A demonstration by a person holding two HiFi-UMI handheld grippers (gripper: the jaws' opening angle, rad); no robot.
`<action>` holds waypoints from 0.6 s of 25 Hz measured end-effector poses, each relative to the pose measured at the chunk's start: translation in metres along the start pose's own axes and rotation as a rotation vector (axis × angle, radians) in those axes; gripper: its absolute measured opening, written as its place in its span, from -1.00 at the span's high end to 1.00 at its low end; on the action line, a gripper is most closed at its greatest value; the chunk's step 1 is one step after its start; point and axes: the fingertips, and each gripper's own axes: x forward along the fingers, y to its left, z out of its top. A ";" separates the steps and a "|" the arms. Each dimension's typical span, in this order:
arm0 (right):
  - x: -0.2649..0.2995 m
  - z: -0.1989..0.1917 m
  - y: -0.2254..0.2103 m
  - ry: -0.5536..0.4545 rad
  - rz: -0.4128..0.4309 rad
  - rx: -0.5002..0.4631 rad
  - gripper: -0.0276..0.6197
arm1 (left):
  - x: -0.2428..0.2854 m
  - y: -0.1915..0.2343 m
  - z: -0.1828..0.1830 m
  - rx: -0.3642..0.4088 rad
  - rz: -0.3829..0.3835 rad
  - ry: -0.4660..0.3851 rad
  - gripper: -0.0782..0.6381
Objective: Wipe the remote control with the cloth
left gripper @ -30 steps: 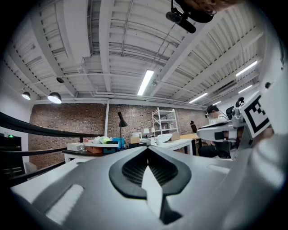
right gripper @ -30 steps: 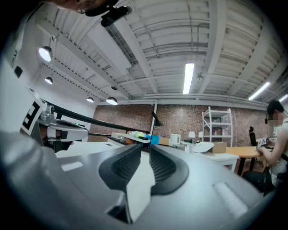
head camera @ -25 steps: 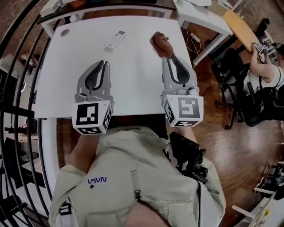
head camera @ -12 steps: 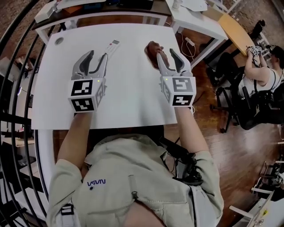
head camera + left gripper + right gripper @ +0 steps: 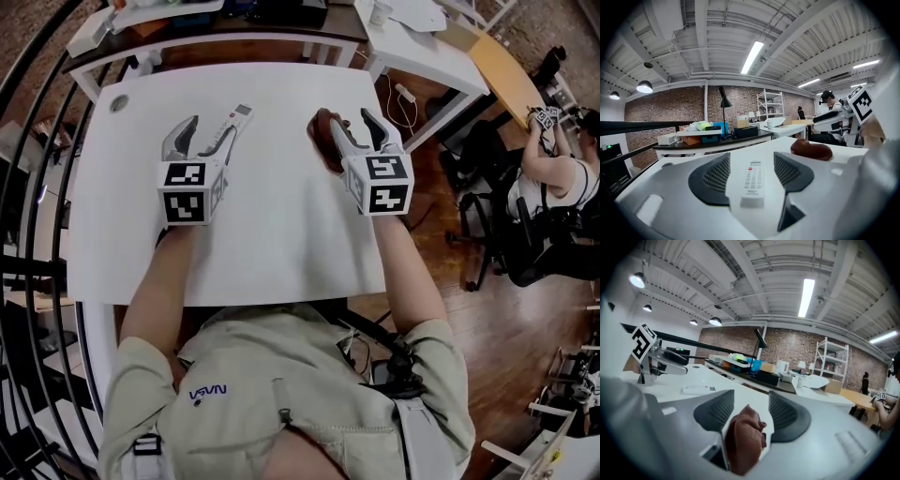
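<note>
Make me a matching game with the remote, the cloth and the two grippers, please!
Things:
1. remote control
2. cloth
3. left gripper
4. right gripper

Matches:
a. brown and crumpled
b. jaws apart, cloth between them
c. white, with buttons
d. jaws apart, remote control between them

Pairs: 1-c, 2-a, 3-d, 4-b.

Both grippers' jaws have just been opening, and neither pair presses on its thing.
</note>
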 end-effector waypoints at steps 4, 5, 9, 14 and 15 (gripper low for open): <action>0.017 -0.012 0.001 0.054 0.025 -0.001 0.17 | 0.019 -0.001 -0.016 0.006 -0.048 0.073 -0.08; 0.020 -0.015 0.002 0.066 0.031 -0.003 0.16 | 0.023 -0.002 -0.022 0.009 -0.059 0.097 -0.11; 0.030 -0.030 0.006 0.120 0.057 -0.012 0.11 | 0.035 -0.002 -0.047 0.031 -0.079 0.196 -0.24; 0.038 -0.047 0.007 0.170 0.082 -0.006 0.07 | 0.046 0.001 -0.058 0.004 -0.097 0.240 -0.26; 0.040 -0.050 0.007 0.178 0.088 0.000 0.07 | 0.048 0.002 -0.060 -0.006 -0.100 0.252 -0.26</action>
